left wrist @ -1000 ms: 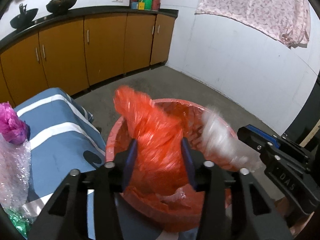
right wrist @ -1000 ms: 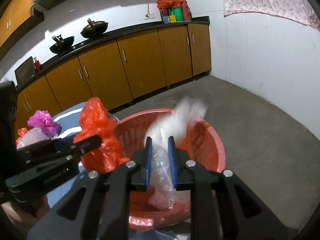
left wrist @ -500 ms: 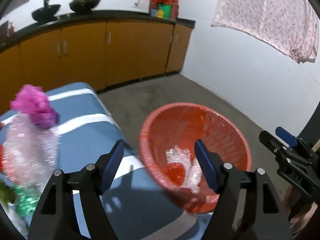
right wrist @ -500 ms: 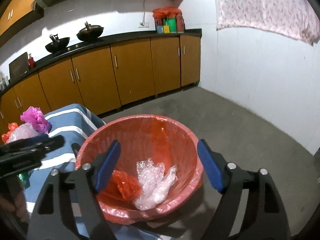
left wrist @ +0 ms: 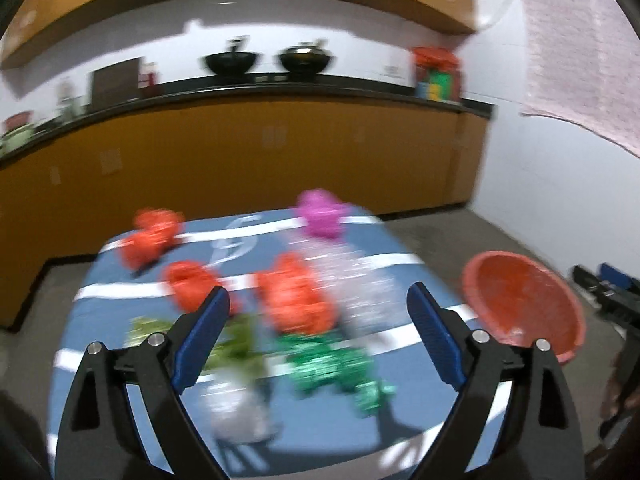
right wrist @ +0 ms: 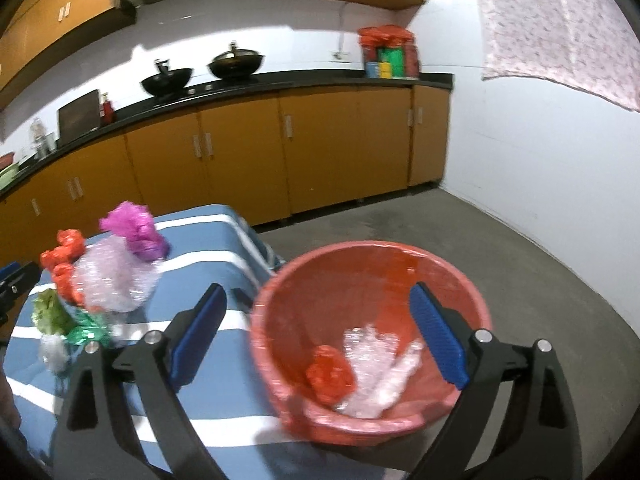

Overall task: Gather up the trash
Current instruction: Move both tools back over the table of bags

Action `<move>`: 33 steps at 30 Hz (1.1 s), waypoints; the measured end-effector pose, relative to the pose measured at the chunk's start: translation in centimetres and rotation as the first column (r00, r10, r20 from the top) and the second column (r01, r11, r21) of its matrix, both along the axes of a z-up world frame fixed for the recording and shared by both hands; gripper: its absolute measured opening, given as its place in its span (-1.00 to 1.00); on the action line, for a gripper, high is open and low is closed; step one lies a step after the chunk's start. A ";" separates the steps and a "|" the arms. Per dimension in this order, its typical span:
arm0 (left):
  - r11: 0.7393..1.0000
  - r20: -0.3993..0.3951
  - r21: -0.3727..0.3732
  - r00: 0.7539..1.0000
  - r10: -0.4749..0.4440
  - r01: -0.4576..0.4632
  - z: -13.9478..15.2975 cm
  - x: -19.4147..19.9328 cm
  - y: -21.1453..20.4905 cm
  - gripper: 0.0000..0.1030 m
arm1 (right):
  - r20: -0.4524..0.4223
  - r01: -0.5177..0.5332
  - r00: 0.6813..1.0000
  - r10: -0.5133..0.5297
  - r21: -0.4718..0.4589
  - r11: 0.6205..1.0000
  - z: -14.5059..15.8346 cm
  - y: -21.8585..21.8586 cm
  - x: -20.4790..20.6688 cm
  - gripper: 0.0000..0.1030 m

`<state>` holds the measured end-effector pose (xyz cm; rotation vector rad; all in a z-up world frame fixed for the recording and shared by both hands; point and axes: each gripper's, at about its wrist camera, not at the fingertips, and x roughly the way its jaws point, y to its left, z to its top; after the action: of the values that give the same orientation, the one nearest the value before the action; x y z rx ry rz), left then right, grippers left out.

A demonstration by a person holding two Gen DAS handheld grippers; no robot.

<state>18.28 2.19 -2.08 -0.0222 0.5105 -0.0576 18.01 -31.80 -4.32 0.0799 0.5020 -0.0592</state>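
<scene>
Between picks. Both sets of fingers are spreading wide, nothing between them. Right gripper [right wrist: 318, 330] hangs over the red basin [right wrist: 472, 292], which holds a red plastic wad [right wrist: 330, 374] and a clear bubble-wrap piece [right wrist: 378, 364]. Left gripper [left wrist: 318, 334] points at the pile on the blue striped tabletop [left wrist: 344, 436].

Left to collect: a magenta wad [left wrist: 320, 212], several more red wads [left wrist: 294, 300], a crumpled bubble wrap [left wrist: 352, 292], green foil [left wrist: 332, 364], a yellow-green scrap [left wrist: 236, 344] and something whitish [left wrist: 236, 400] near the front edge.

Next move as I judge it: bring the left fingers down on the nearest red wad or the green foil, close, carry it to the basin.

Left view is motion-blurred, so where one piece ends and the next begins is probably a guess; the pile overlaps and may hide more. Basin rim partly blocked by my right finger.
</scene>
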 end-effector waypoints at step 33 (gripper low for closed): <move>0.961 -0.122 -0.009 0.954 0.272 -0.275 -5.3 -2.1 15.3 0.84 | -0.138 -0.337 0.930 0.340 0.042 0.941 -2.3 20.3 9.6 0.43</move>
<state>16.23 17.53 -7.40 -0.1226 0.6228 0.2103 27.61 -11.48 -6.60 0.0050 0.6548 0.2801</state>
